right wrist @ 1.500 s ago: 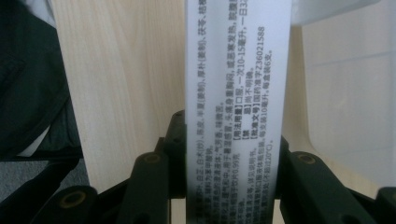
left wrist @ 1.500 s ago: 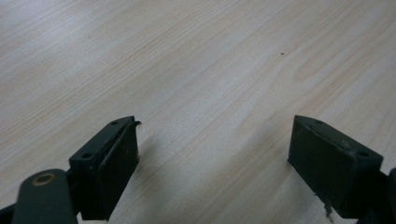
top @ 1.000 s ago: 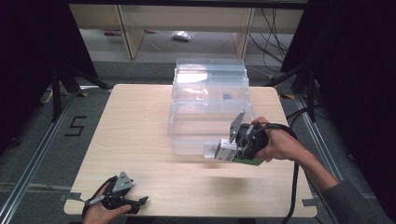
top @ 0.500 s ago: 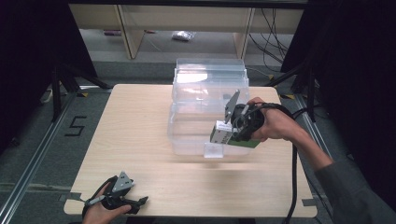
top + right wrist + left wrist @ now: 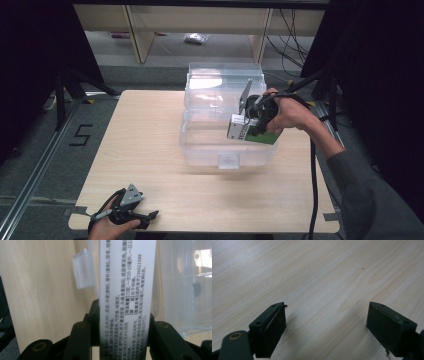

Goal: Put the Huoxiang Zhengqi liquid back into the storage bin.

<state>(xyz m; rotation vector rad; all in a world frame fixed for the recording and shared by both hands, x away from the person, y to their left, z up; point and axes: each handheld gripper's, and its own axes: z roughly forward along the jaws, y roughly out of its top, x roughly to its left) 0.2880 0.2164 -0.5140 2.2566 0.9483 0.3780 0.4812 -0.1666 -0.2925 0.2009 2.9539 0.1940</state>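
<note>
My right gripper (image 5: 248,125) is shut on a white and green carton (image 5: 237,131) with small printed text, held in the air over the right part of a clear plastic bin (image 5: 210,150). In the right gripper view the carton (image 5: 125,285) stands upright between the black jaws of the right gripper (image 5: 122,335), with the bin's front latch (image 5: 83,268) behind it. My left gripper (image 5: 149,218) rests at the table's front left corner. Its jaws stand open over bare wood, as the left gripper (image 5: 325,322) shows in its own view.
The bin sits mid-table on the light wooden table (image 5: 145,130), its lid (image 5: 225,82) tipped back behind it. Wooden shelf legs (image 5: 135,35) stand on the floor beyond the far edge. A black cable (image 5: 314,175) trails along the right forearm.
The right gripper has carried the carton up and away from the bin's front right corner to above the bin. The left gripper has stayed put.
</note>
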